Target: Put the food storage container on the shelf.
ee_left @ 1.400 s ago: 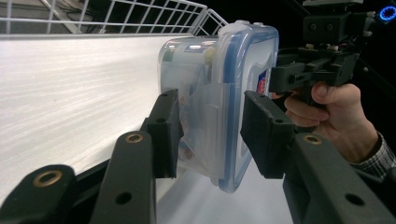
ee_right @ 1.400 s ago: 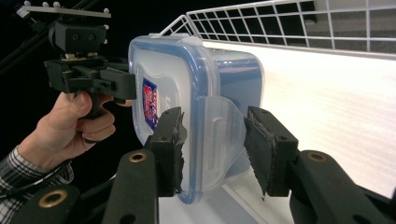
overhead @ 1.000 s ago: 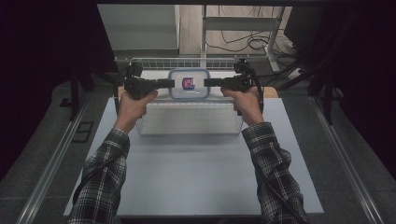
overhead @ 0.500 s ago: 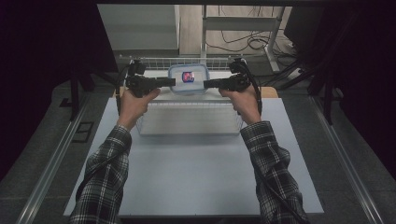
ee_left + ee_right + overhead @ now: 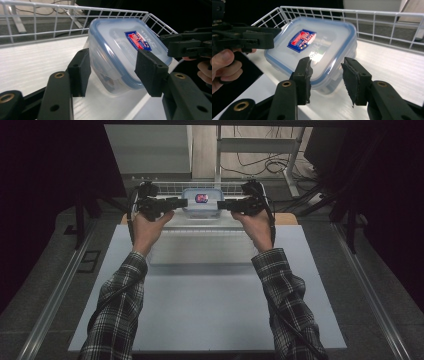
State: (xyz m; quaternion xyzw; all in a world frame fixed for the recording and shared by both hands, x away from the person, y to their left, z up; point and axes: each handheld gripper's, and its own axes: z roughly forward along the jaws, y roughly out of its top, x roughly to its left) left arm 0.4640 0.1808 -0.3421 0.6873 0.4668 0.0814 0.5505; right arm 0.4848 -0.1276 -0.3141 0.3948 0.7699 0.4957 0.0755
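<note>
Item: lidded storage box [image 5: 202,202], clear plastic with a blue seal rim and a red-and-blue label. High view: the box stood in a white wire basket [image 5: 170,184] at the far edge of the table [image 5: 200,310], flanked by the left gripper [image 5: 182,202] and the right gripper [image 5: 222,205], each tip at or just beside one end of it; actual contact could not be told. Left gripper view: the box [image 5: 120,50] sat level on the basket floor, just beyond the pads; the left gripper's jaws had just been opening and stood moderately wide, with a box corner showing in the gap and neither pad pressing on it. Right gripper view: the box [image 5: 317,47] lay just ahead, its near corner in line with the gap; the jaws were narrow but parted, gripping nothing. Handling, judged: stiff, probably light, with smooth and likely slippery walls; the contents were too dim to identify. Best taken on two opposite side walls just under the overhanging lid rim, one gripper per side, since the box looked wider than either opening.
</note>
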